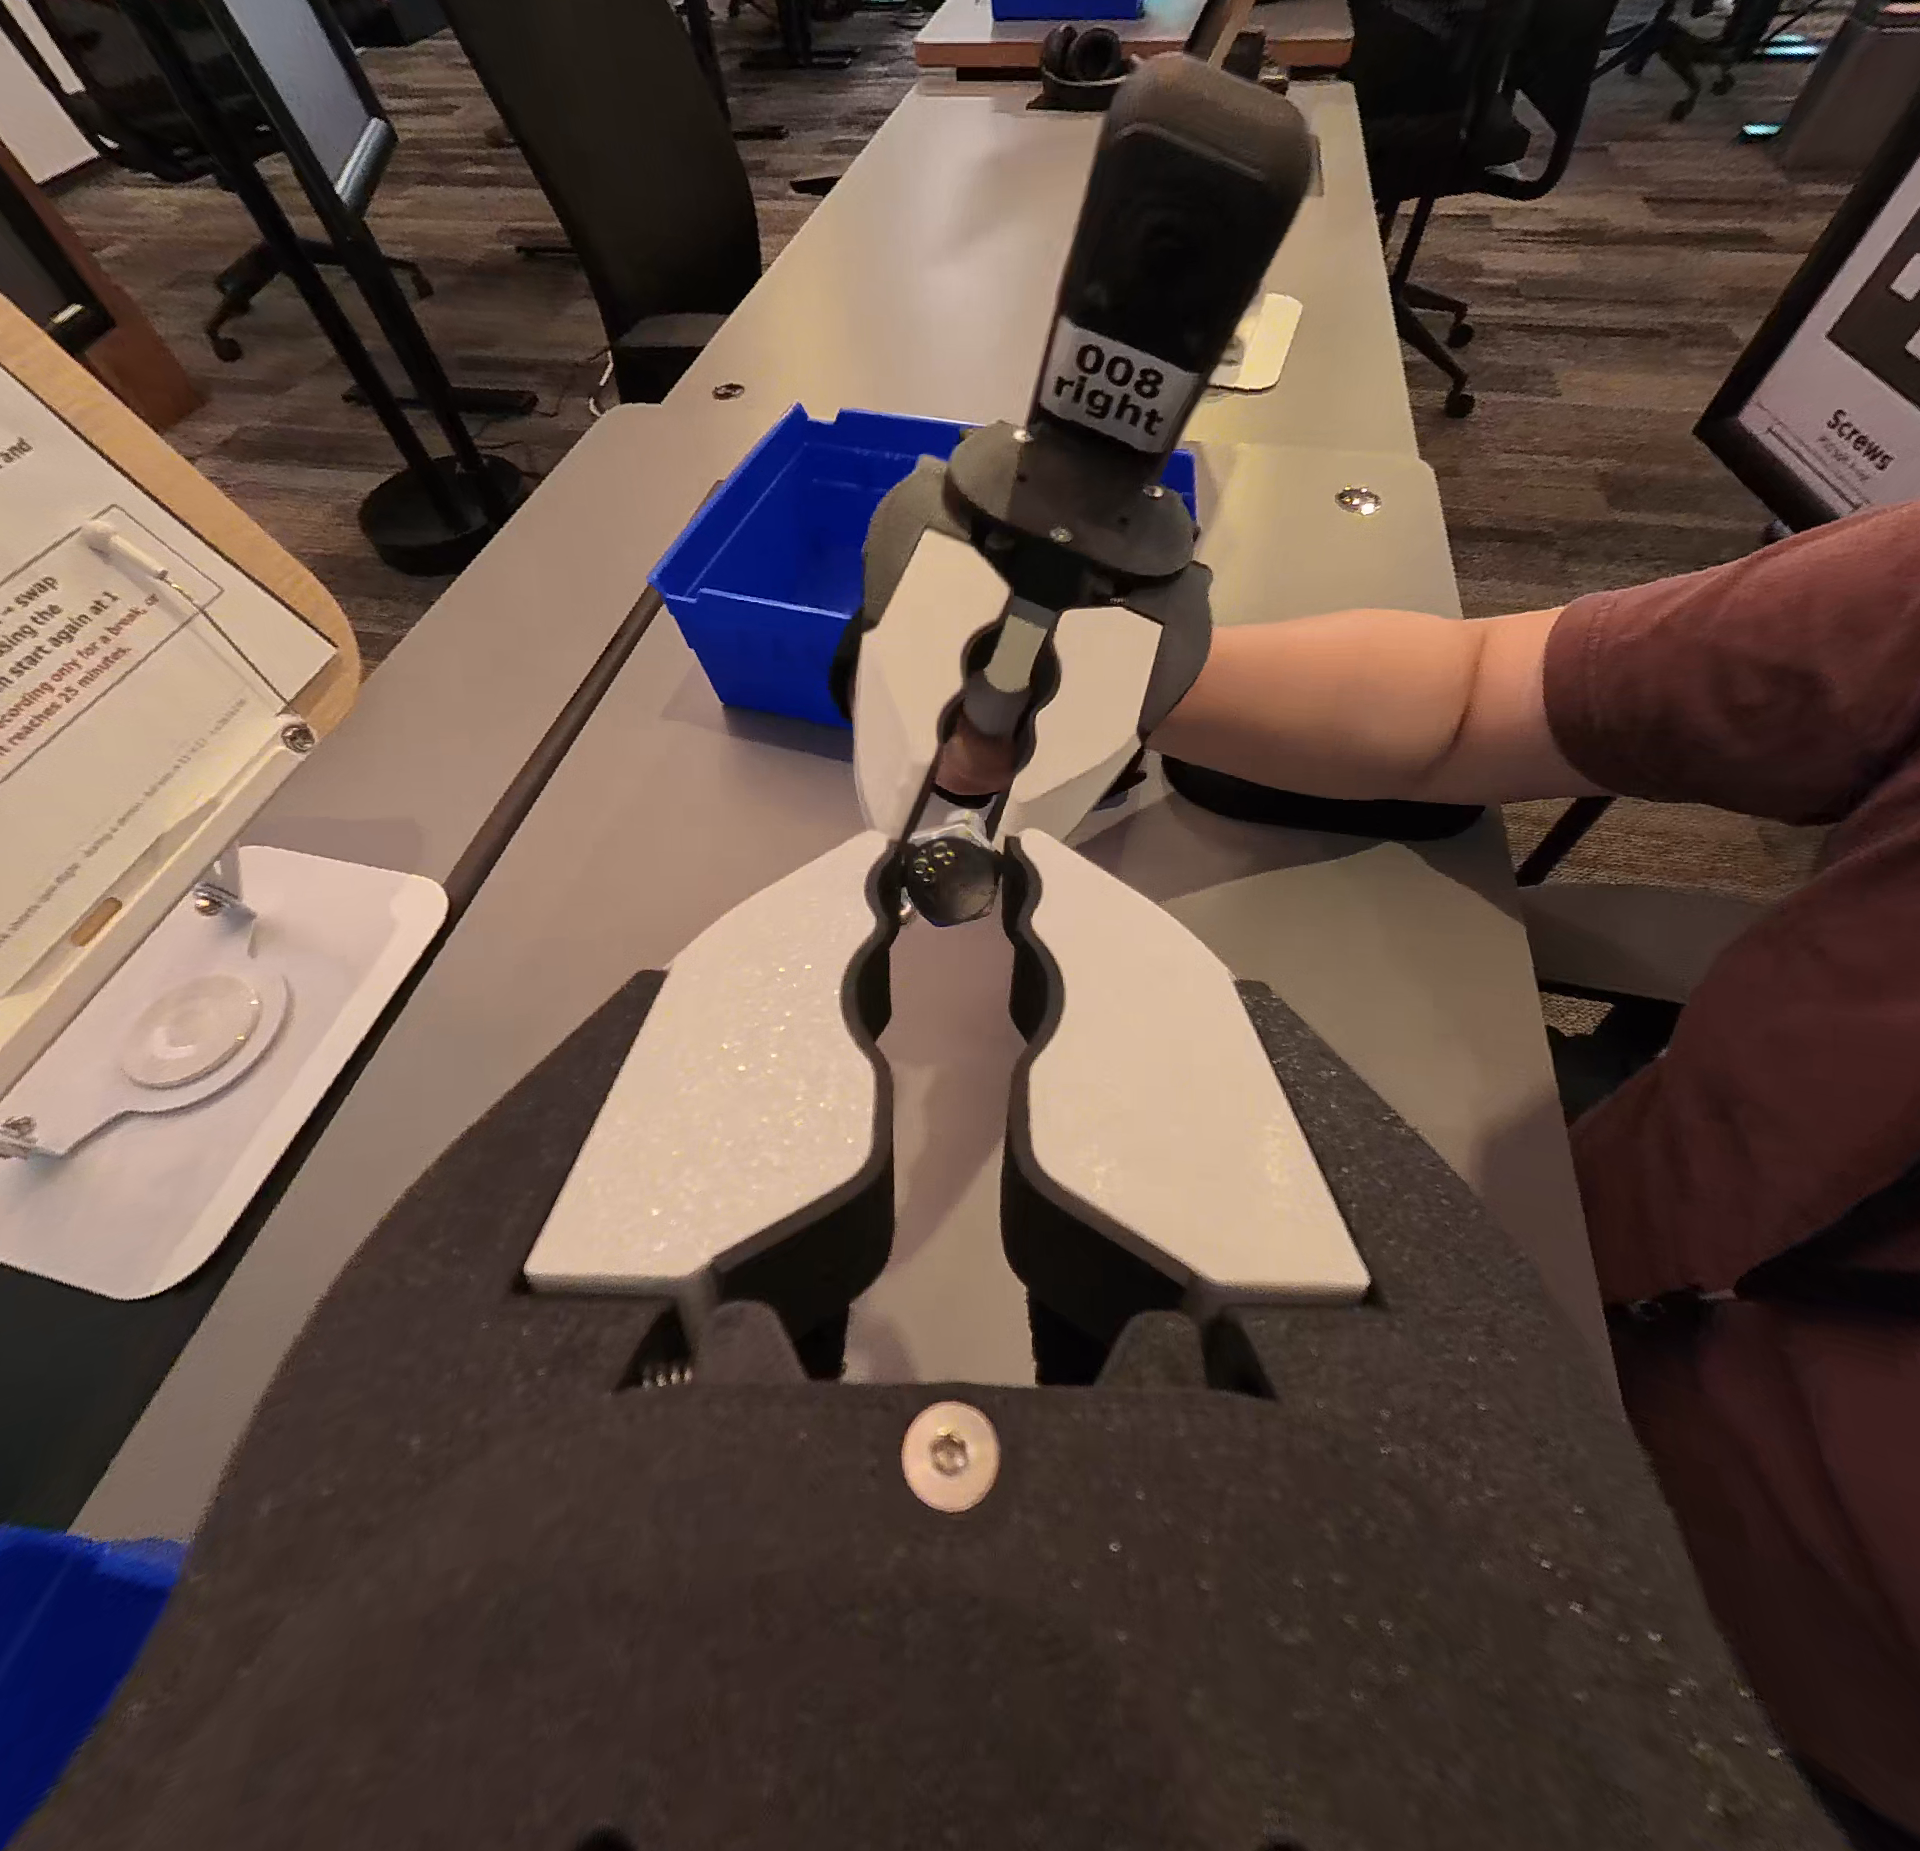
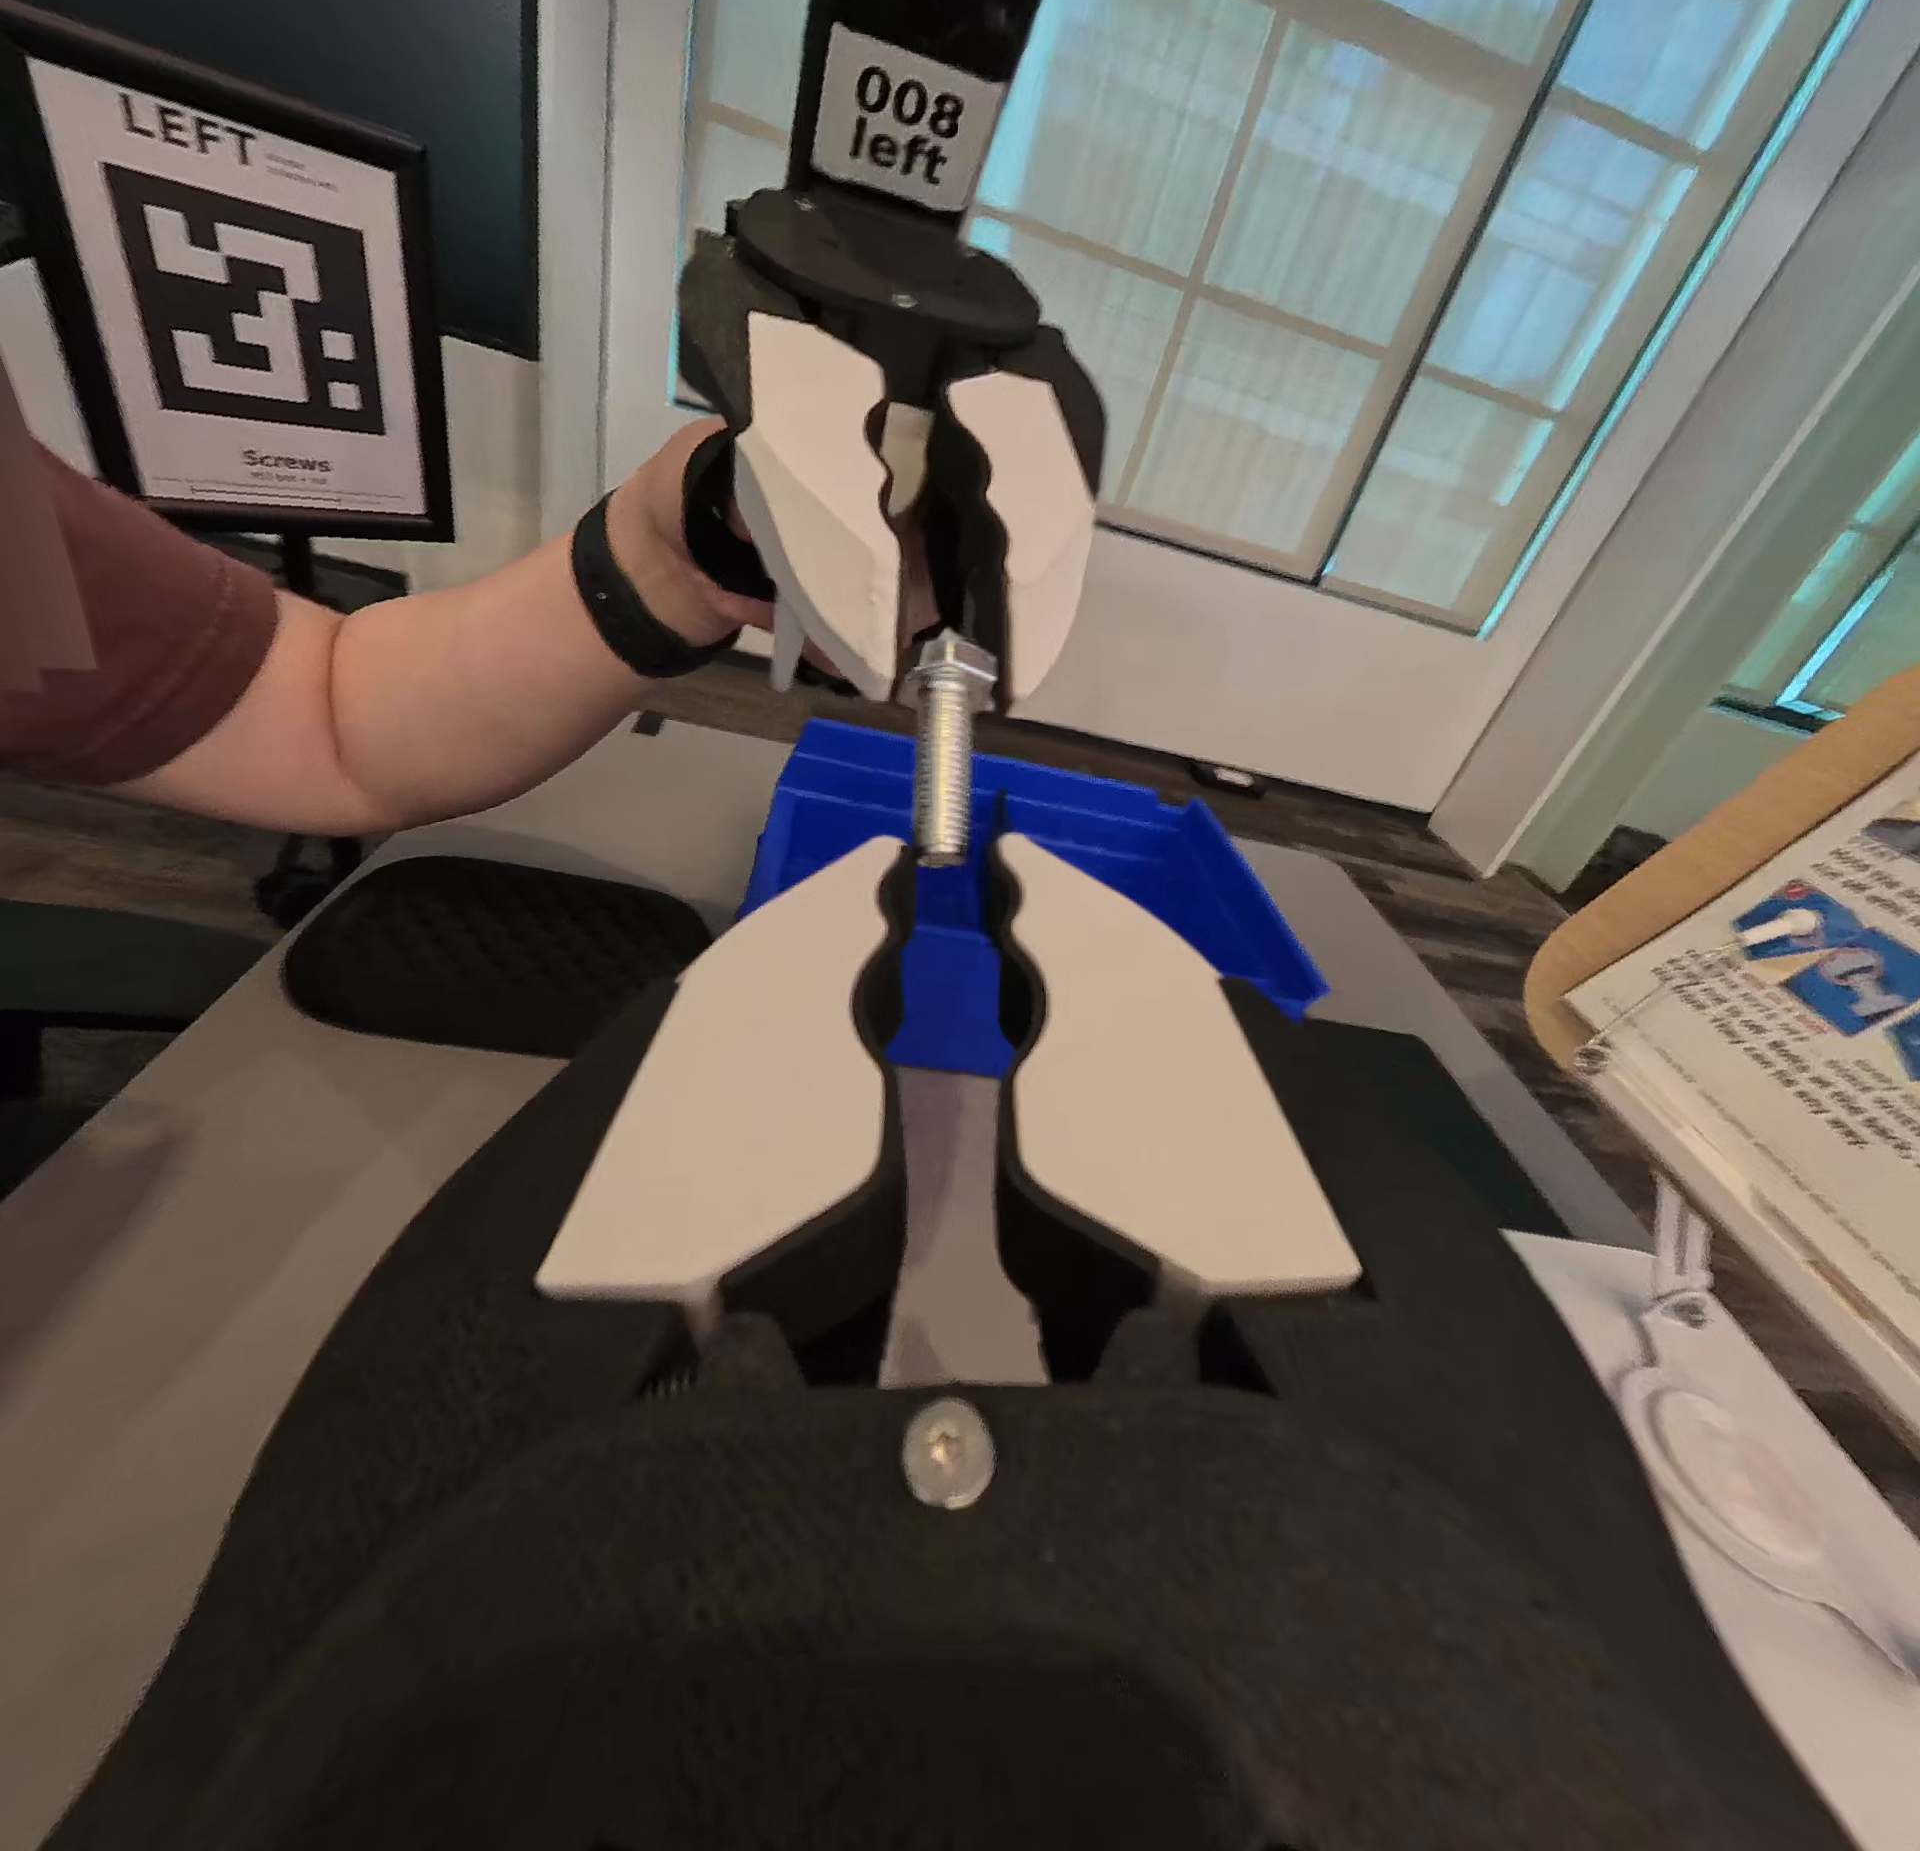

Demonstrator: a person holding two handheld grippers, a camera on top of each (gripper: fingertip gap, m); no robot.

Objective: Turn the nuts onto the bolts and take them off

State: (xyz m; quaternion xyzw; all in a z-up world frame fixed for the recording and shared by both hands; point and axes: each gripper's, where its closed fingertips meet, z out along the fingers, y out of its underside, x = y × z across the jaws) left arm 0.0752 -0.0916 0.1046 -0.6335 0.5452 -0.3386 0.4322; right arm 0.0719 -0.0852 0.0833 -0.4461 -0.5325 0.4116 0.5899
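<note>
Your left hand-held gripper (image 2: 951, 684) clamps the bolt (image 2: 943, 762) head. Right hand-held gripper (image 2: 948, 851) sits at the thread tip, 12 o'clock; can't tell if it's gripping a nut. Next: align, turn.

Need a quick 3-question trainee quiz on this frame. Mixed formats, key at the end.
1. Which gripper grips the bolt by its hex head?
2. True or false: the bolt lies inside the blue bin.
3. Where does the bolt's threaded end point? A) between the fingertips of the right gripper; B) up at the ceiling; C) back into the holding gripper's handle.

Key:
1. The left gripper.
2. False. It is held in the air above the table.
3. A.
</note>
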